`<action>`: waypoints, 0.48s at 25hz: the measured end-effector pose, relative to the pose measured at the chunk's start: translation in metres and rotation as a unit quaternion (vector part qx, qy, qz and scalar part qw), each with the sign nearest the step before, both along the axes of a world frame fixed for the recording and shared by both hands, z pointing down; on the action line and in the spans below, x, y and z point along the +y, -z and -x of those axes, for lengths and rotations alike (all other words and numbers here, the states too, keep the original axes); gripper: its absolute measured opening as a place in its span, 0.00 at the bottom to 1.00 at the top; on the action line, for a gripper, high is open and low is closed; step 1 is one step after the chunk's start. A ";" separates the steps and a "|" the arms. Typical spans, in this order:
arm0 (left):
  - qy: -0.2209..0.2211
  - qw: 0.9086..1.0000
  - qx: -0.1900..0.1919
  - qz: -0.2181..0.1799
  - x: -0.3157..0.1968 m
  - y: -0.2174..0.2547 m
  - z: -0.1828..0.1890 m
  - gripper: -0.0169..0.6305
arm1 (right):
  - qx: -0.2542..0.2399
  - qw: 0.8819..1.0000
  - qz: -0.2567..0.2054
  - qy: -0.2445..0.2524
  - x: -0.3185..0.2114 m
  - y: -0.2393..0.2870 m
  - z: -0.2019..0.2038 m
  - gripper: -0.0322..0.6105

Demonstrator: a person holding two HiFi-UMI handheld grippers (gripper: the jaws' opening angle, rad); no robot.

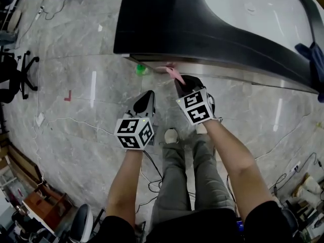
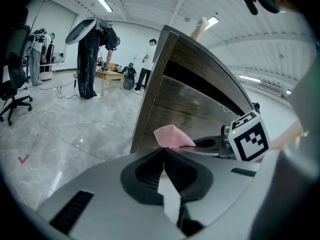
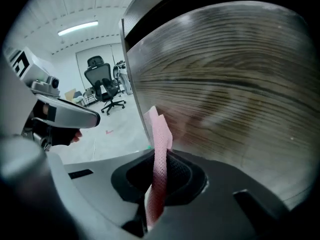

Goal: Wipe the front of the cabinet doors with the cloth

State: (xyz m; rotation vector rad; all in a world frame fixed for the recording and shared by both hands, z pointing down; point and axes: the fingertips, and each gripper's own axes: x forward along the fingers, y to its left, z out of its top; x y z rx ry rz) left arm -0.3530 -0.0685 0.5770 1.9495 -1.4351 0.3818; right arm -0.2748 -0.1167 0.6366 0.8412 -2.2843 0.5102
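Observation:
The cabinet has a dark top (image 1: 167, 24), and its wood-grain door front (image 3: 235, 99) fills the right of the right gripper view. My right gripper (image 1: 183, 84) is shut on a pink cloth (image 1: 175, 74), which sticks up from the jaws (image 3: 161, 131) close to the door's left edge. Contact between cloth and door cannot be made out. My left gripper (image 1: 146, 101) hangs a little left of and behind the right one, away from the door, shut with nothing in it. In the left gripper view the cloth (image 2: 172, 135) shows just beyond the closed jaws, in front of the door (image 2: 172, 101).
A small green object (image 1: 140, 69) lies on the marble floor at the cabinet's base. A person's legs and shoes (image 1: 171, 134) stand below the grippers. An office chair (image 1: 15, 77) stands far left, and cables run across the floor. A blue cloth (image 1: 314, 54) rests on the counter's right end.

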 end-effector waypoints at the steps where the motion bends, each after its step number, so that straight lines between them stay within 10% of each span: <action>1: -0.005 1.000 0.000 0.000 -0.002 0.000 -0.006 0.04 | 0.001 1.000 -0.001 -0.006 -0.001 0.000 -0.008 0.11; 12: -0.069 0.998 -0.003 0.012 -0.022 -0.008 -0.087 0.04 | -0.002 0.997 0.005 -0.081 -0.009 -0.002 -0.106 0.11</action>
